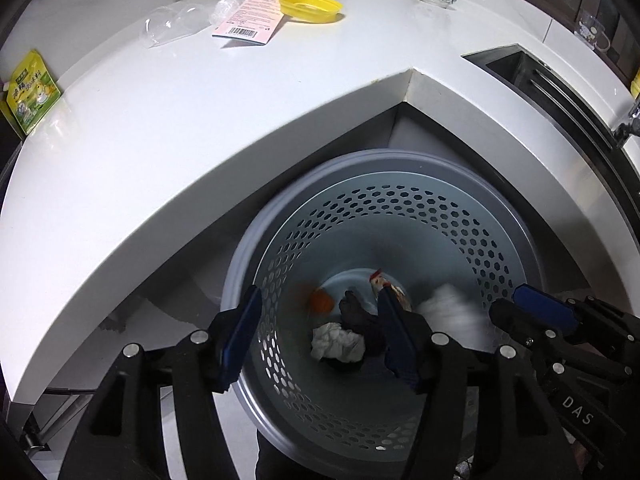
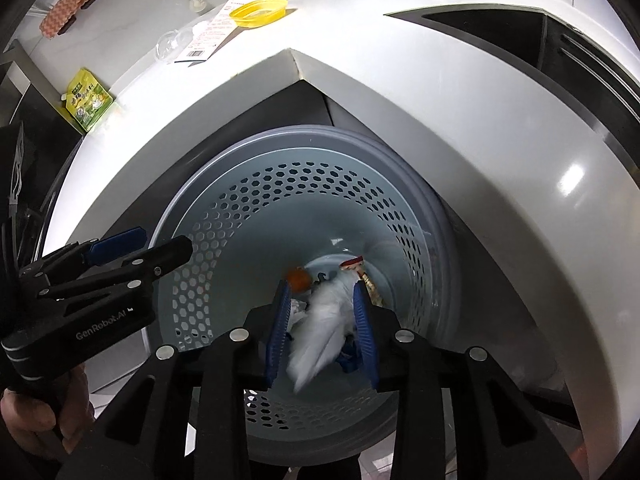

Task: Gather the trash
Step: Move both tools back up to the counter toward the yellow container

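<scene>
We can read "DAS" in white on the black body of the right tongs [image 1: 520, 312] from the left wrist view, and "GenRobot.AI" on the left tongs [image 2: 132, 246] from the right one; the green and yellow drink pouch [image 1: 30, 94] at the desk's edge has printed writing too small for us to make out; the pink paper slip [image 1: 256, 12] carries a barcode and fine print we can't read.

The trash: a blurred white tissue [image 2: 324, 332] sits between the blue ribbed pads of the right tongs, whose jaws stand a little apart, so it doesn't look pinched; the left tongs are spread wide with nothing between them; both hang over the mouth of the bin [image 1: 400, 160].

That bin is a round pale grey-blue plastic basket with honeycomb holes in its wall, tucked under the corner of the glossy white desk [image 1: 200, 120]; at the bottom we see a crumpled white wad [image 1: 338, 344], something orange [image 1: 322, 300], a dark scrap [image 1: 356, 308] and a red-tipped wrapper [image 1: 378, 278].

On the desk there's also a shallow yellow plastic lid [image 1: 310, 6] overlapping the slip, and a crinkly clear plastic piece [image 1: 172, 26] beside it.
</scene>
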The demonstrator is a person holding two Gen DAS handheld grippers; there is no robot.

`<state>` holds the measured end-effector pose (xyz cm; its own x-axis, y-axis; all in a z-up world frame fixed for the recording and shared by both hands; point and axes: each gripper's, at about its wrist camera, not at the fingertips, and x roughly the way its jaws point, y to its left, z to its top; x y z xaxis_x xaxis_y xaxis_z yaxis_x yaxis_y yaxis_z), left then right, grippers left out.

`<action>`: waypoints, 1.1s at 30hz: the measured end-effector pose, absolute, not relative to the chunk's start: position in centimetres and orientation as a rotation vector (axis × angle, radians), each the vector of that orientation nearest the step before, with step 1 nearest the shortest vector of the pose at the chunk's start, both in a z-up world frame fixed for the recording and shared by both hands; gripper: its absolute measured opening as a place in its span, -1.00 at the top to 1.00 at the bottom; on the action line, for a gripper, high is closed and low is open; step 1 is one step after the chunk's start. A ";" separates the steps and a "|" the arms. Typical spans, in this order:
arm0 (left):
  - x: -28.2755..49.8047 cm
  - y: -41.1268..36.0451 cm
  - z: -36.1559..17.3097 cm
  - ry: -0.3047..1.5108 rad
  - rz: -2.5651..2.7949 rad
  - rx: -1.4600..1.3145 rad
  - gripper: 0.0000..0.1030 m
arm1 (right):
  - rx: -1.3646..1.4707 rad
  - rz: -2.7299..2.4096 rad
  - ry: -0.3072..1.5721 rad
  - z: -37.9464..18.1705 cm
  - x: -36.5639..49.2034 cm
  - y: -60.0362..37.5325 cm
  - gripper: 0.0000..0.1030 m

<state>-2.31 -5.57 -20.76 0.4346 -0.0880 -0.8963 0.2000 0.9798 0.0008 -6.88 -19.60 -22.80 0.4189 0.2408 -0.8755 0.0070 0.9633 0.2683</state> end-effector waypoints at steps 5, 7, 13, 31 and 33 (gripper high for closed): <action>-2.4 -5.8 -20.1 1.101 -0.183 0.111 -0.17 | 0.253 0.148 1.124 -22.2 -7.1 -19.8 0.34; -2.5 -5.7 -19.6 1.098 -0.186 0.111 -0.22 | 0.253 0.148 1.125 -22.0 -7.2 -19.8 0.32; -2.8 -4.7 -17.2 1.075 -0.194 0.091 -0.33 | 0.282 0.146 1.131 -20.7 -7.7 -20.2 0.18; 4.2 0.2 -7.4 0.847 -0.141 0.083 -0.68 | 0.194 0.175 0.935 -12.5 -1.1 -18.3 -0.23; 5.3 0.9 -6.9 0.837 -0.121 0.084 -0.80 | 0.188 0.184 0.914 -12.0 0.1 -18.3 -0.26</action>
<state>5.33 0.93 -6.92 0.6637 -0.0741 -0.7443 0.1401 0.9898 0.0264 0.13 -18.27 -12.04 0.5972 0.2371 -0.7663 -0.0777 0.9679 0.2389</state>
